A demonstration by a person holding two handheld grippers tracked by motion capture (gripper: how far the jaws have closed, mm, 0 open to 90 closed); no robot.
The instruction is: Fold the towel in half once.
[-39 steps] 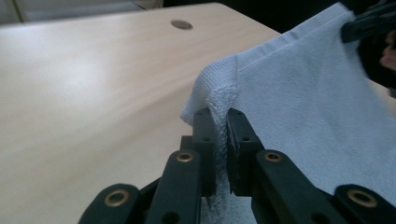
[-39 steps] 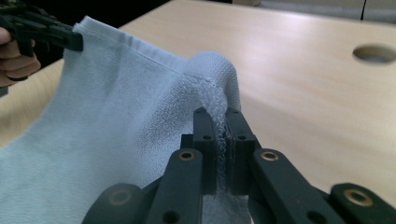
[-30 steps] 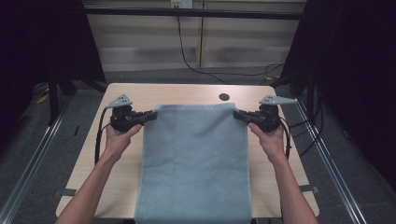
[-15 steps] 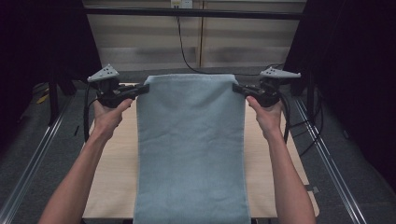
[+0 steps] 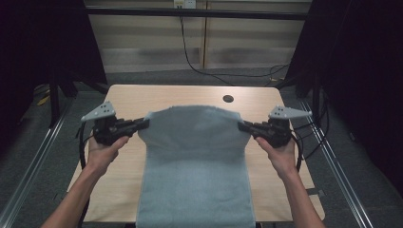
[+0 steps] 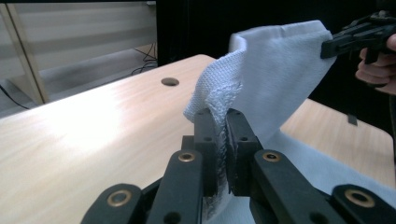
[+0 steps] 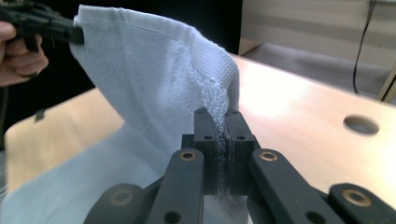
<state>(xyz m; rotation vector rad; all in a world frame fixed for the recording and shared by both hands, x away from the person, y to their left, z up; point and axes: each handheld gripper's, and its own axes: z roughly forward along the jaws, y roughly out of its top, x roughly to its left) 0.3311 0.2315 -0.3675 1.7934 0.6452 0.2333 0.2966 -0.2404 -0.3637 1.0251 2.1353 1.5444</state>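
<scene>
Holding a grey towel (image 5: pixel 195 166) by two far corners, left gripper (image 5: pixel 142 124) and right gripper (image 5: pixel 243 126) both clamped tight on cloth, far edge lifted clear of the table (image 5: pixel 142 97) and sagging a little between them. Near part lying flat on the wood and hanging over the near edge. Probably mid-fold or mid-spread, judging by the raised edge.

To do it well: keep both hands level and evenly apart, so the far edge stays taut and square; bring it down in line with the near part; release only once the cloth rests flat.

Hard to make out: how deep each pinch goes, with loose weave bunched between the jaws in both gripper views; towel's near end, cut off at the bottom of the high view; underside of the lifted part.
</scene>
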